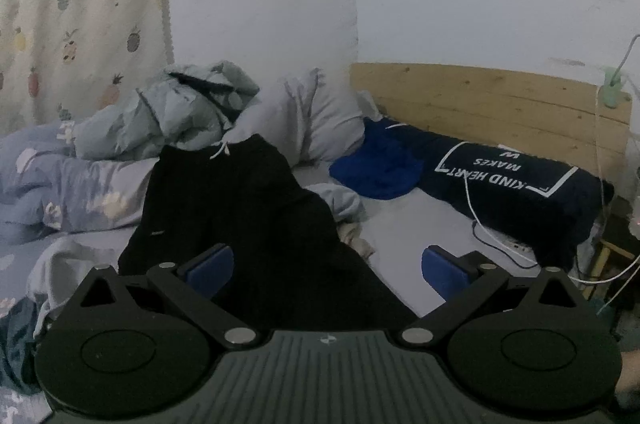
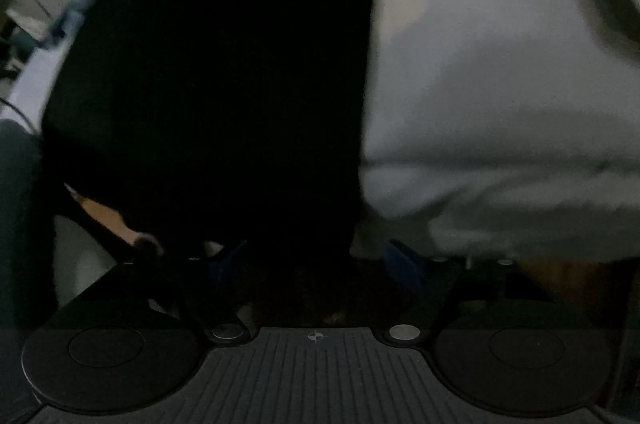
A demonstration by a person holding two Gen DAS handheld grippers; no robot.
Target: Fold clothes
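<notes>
A wooden headboard point(image 1: 488, 104) is being seen behind a navy pillow point(image 1: 516, 192) bearing white lettering; a white cable point(image 1: 472, 200) is being draped across it; a pineapple-print curtain point(image 1: 80, 4) is being hung at left.

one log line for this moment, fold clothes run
left gripper: open | right gripper: open, astride black garment | bed: garment unfolded

Black garment point(image 2: 224, 84) blurred, edges cut off
</notes>
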